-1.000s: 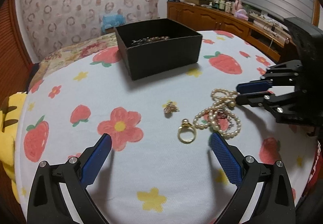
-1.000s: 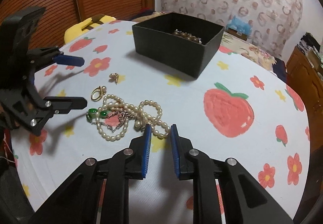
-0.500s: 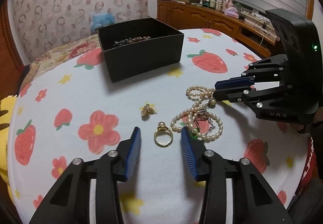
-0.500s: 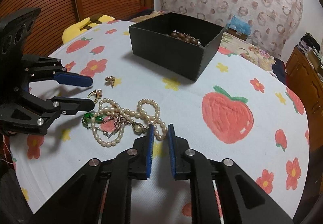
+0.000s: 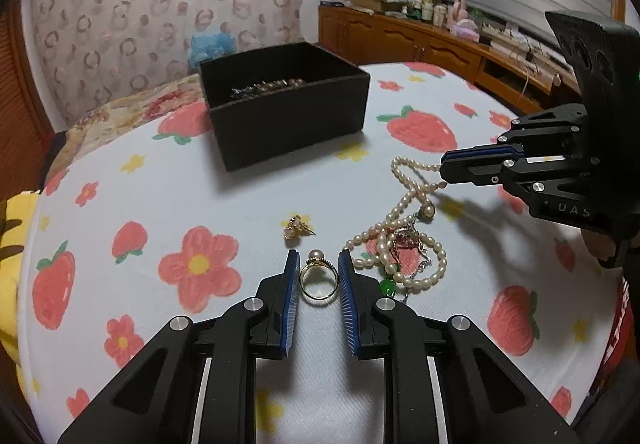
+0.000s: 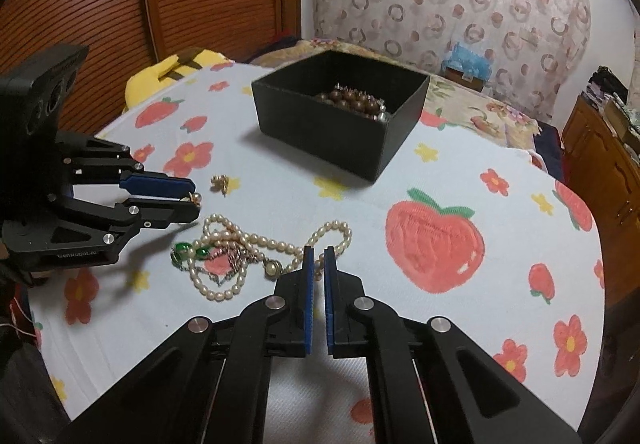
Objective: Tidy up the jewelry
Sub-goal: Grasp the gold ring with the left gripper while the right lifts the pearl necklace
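A gold ring with a pearl (image 5: 317,278) lies on the flowered cloth between the pads of my left gripper (image 5: 319,264), which have closed in on it from both sides. A pearl necklace (image 5: 404,228) tangled with a chain and green stones (image 6: 182,249) lies to its right. My right gripper (image 6: 316,250) is nearly shut with a strand of the pearl necklace (image 6: 320,240) between its tips. A small gold earring (image 5: 297,230) lies apart. A black open box (image 5: 280,104) holds brown beads (image 6: 352,104).
The round table edge (image 6: 596,284) drops off on the right. A yellow cushion (image 6: 160,74) lies beyond the table's far left edge, and wooden cabinets (image 5: 420,44) stand behind.
My left gripper moved forward to the ring and its fingers closed from wide open to around it. My right gripper advanced onto the pearl strand.
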Tool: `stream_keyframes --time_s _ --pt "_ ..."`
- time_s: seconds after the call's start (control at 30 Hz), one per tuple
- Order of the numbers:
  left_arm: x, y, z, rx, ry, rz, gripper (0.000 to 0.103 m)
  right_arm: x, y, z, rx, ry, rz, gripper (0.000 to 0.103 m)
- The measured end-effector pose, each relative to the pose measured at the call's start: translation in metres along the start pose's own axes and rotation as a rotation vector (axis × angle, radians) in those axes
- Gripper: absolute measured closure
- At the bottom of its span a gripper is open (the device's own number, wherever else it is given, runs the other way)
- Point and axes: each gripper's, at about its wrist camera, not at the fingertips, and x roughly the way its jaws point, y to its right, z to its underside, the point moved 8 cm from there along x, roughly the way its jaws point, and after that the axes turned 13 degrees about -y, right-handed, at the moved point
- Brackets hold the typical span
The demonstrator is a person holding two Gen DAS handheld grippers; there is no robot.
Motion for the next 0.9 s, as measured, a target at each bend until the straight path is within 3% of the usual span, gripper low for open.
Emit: stream_keyframes --time_s 0.9 --pt "-0.063 -0.015 -0.014 -0.057 0.15 0.014 0.085 -0.103 -0.013 -0.065 -0.05 0.194 0.069 0.098"
